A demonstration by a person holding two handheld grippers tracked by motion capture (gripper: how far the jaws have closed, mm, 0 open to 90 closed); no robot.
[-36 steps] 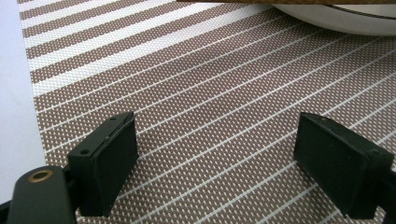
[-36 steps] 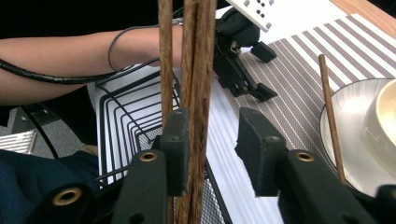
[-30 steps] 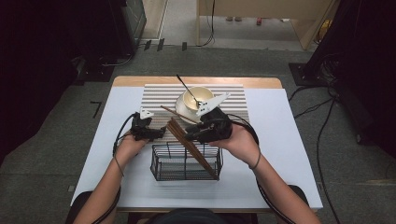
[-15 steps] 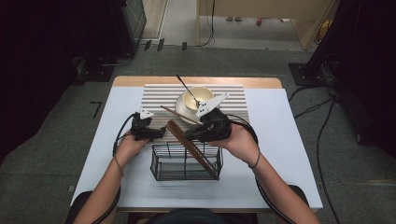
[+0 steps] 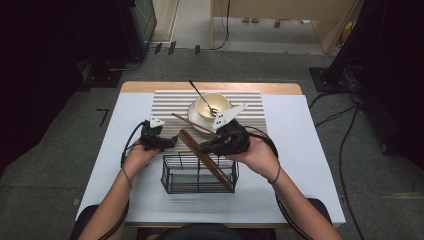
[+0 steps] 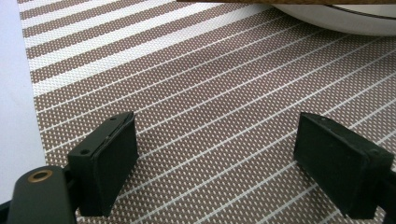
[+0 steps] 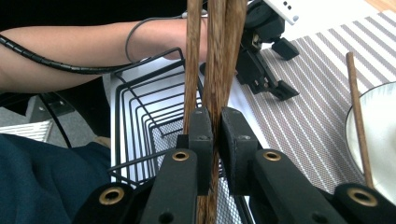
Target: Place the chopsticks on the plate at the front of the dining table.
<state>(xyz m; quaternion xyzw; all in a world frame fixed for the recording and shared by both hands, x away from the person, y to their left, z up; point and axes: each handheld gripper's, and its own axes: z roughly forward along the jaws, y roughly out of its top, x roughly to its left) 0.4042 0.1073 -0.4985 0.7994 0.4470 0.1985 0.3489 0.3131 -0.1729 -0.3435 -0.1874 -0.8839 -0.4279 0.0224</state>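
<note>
Lower ends of the chopsticks (image 7: 215, 60) cut off below the right gripper (image 7: 215, 135), probably three sticks, count hard to read. Clamped tight between its pads, slanting into the wire basket (image 5: 172, 175) near the table's (image 5: 310, 165) front edge. Just been closing on them. Left gripper (image 6: 215, 154) spread wide over the striped mat (image 6: 196, 70), holding nothing.

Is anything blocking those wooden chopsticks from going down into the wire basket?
Nothing visible does. The right hand-held gripper is shut on the chopsticks, which slant across the open top of the wire basket. The left hand-held gripper rests off to the side, open.
</note>
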